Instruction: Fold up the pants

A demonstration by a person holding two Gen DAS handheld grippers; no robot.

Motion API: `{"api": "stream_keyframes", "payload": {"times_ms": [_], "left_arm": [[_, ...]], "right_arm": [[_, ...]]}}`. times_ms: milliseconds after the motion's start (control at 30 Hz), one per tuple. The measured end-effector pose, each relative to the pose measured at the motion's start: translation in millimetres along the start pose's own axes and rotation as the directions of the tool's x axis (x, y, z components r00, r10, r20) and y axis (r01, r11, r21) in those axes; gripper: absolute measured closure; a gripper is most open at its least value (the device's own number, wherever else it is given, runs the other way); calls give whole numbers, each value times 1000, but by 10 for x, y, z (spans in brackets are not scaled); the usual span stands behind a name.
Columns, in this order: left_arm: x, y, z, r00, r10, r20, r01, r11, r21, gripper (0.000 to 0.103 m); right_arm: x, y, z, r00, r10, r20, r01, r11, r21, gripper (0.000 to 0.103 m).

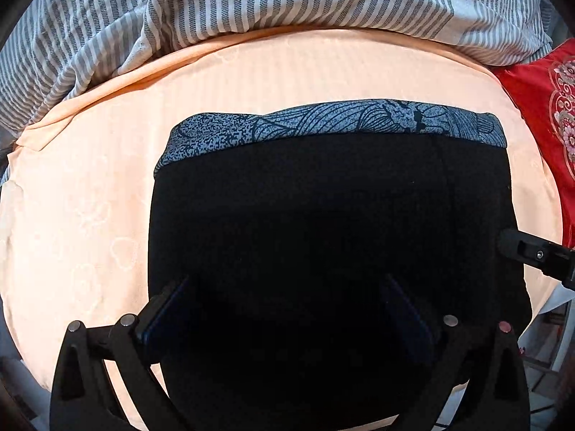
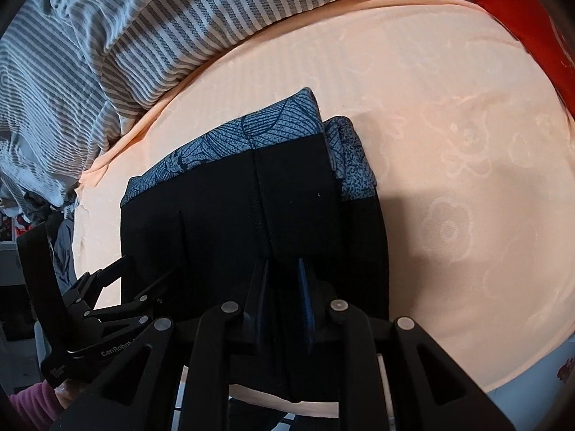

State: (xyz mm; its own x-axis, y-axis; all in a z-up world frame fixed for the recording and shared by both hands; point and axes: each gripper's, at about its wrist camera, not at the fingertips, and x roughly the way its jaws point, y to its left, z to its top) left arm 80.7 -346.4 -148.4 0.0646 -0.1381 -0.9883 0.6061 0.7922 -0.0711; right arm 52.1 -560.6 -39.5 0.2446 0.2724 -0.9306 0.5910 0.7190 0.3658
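The black pants (image 1: 323, 197) lie folded in a compact rectangle on the peach sheet (image 1: 90, 197), with a blue patterned band (image 1: 323, 118) along the far edge. My left gripper (image 1: 287, 287) points straight down over the near part of the fold, jaws wide open and nothing between them. In the right wrist view the same pants (image 2: 222, 208) show the patterned band (image 2: 280, 122) and a rolled patterned edge at the right. My right gripper (image 2: 284, 269) hovers over the near edge, its pads a narrow gap apart and holding nothing. One tip of the right gripper (image 1: 510, 244) shows at the fold's right side.
A grey-and-white striped duvet (image 1: 179, 7) is bunched along the far side of the bed. A red embroidered cushion (image 1: 539, 107) lies at the far right. The left gripper (image 2: 147, 273) and a pink sleeve (image 2: 32, 406) show at lower left. The bed's edge runs along the bottom right.
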Motion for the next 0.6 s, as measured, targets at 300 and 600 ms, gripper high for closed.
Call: {"api": "stream_keyframes", "payload": {"times_ms": [300, 600], "left_arm": [[65, 23, 97, 998, -20, -54, 19, 1000, -16, 1], [-38, -37, 42, 999, 26, -25, -26, 1000, -14, 1]], "right_arm": [[5, 4, 15, 1000, -2, -2, 2, 1000, 2, 84], [-29, 101, 14, 998, 67, 7, -67, 998, -11, 45]]}}
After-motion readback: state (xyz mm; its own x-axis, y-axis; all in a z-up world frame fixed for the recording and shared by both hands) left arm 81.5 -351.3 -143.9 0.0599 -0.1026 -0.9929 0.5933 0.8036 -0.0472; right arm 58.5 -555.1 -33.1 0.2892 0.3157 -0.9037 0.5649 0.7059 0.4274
